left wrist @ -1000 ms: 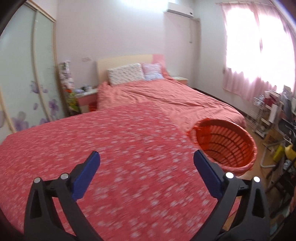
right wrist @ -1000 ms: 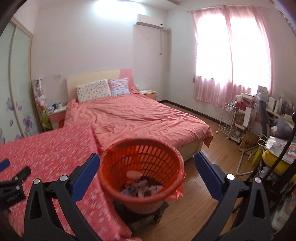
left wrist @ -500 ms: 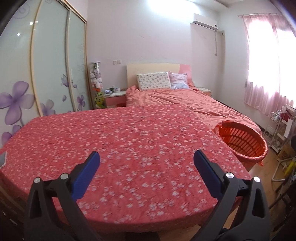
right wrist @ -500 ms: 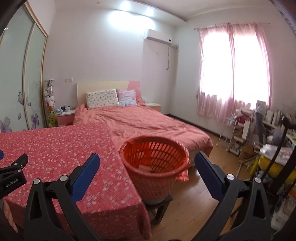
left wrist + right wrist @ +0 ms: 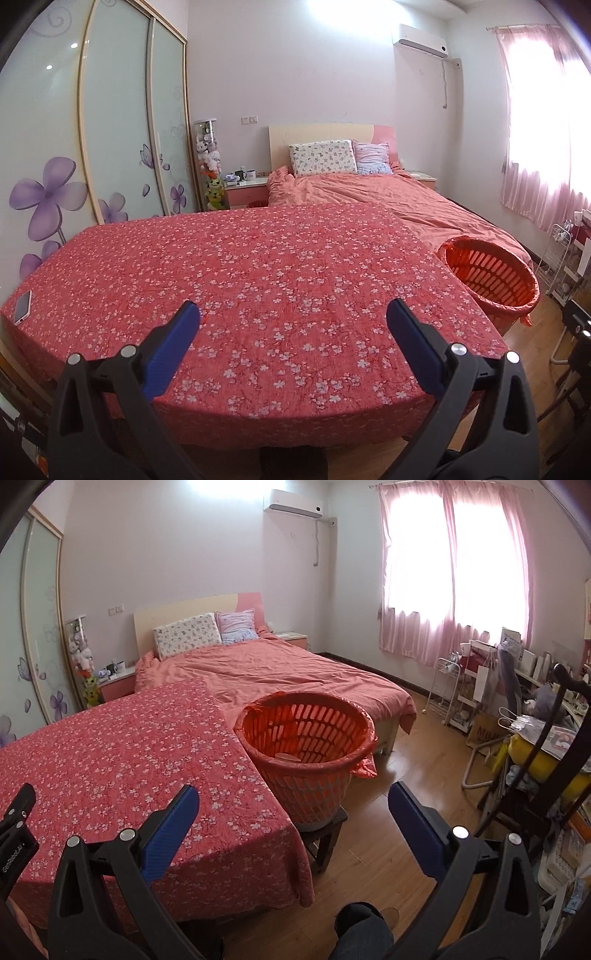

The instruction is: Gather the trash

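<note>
Orange basket (image 5: 306,738), red floral tablecloth (image 5: 258,280)

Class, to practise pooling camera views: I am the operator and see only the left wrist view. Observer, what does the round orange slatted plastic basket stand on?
Observer: The round orange slatted plastic basket stands on a small dark wooden stool, beside the table with the red floral cloth.
Operator: Is anything inside it?
Observer: A pale round object lies at the bottom; I cannot tell what it is.
Operator: And the right gripper?
Observer: The right gripper is open and empty.
</note>
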{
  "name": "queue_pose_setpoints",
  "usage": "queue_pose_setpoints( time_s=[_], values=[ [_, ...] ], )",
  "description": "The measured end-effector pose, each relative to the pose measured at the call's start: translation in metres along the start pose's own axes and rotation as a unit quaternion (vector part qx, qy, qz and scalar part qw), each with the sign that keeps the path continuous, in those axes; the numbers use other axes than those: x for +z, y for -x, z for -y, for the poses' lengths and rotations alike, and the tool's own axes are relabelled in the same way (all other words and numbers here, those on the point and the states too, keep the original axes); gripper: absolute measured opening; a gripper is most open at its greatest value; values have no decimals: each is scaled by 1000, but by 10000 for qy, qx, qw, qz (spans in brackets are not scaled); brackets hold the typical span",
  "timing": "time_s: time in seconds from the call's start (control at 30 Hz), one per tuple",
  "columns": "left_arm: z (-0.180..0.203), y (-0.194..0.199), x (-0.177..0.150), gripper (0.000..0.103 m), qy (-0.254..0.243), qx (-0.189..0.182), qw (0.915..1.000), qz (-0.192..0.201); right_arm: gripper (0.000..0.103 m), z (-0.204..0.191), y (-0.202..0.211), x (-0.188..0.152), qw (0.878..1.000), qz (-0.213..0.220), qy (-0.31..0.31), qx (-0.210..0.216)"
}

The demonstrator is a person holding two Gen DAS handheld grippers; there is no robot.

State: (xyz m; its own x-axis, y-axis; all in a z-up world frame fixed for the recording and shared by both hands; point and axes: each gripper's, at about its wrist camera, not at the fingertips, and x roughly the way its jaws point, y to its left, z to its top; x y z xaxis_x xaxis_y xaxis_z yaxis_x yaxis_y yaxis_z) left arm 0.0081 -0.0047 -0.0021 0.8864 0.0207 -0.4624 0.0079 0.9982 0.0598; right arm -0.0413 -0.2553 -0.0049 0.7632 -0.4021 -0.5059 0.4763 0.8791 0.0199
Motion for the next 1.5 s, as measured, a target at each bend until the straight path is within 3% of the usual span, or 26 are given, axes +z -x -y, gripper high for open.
queue_pose_setpoints(
  time_s=[0.3,0.93,1.5],
  values=[
    [0,6,4,99,37,-6,9999,-141,101,-2,2,-2,9998,-217,-43,-15],
    [7,23,12,99,124,-62,9999,17,101,-2,18,4,9998,202,28,2],
    [10,26,13,99,122,-82,9999,79,101,-3,18,3,9998,216,20,20]
  ],
)
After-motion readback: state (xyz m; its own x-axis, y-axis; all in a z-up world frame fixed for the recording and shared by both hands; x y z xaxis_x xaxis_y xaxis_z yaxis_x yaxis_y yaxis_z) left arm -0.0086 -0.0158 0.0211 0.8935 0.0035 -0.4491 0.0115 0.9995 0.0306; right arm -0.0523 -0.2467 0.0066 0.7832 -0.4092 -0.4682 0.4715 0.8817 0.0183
